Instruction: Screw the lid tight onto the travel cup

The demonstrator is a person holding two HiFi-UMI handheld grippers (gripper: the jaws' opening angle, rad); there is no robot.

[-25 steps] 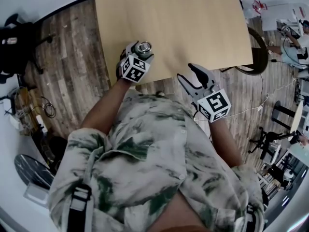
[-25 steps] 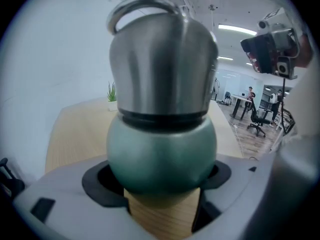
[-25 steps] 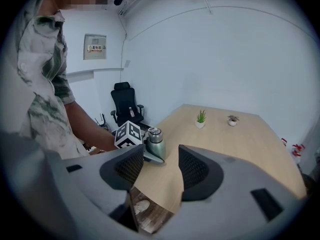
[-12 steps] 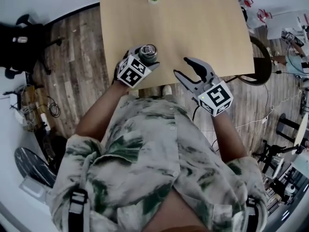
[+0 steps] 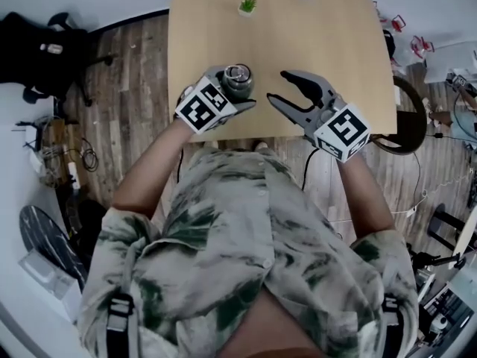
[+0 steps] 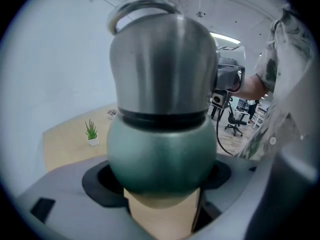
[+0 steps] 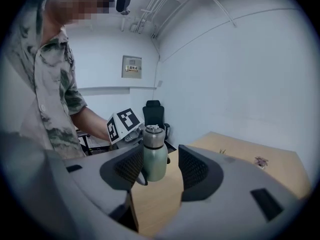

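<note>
Grippers closer together now, lid twist looks like it's up next

So over the last second the right gripper (image 5: 279, 86) has swung in from off the table (image 5: 298, 36) edge and now sits just beside the travel cup (image 5: 238, 83). Its jaws are spread wide with nothing in them, and the cup is lined up in the gap but still a bit beyond the pads. The left gripper (image 5: 232, 92) is clamped round the green body, holding it upright over the near edge, same as before. The steel lid (image 6: 162, 59) is already sitting on top; can't tell how far it's threaded. My guess is the right one goes for the lid and turns it while the left braces.
</note>
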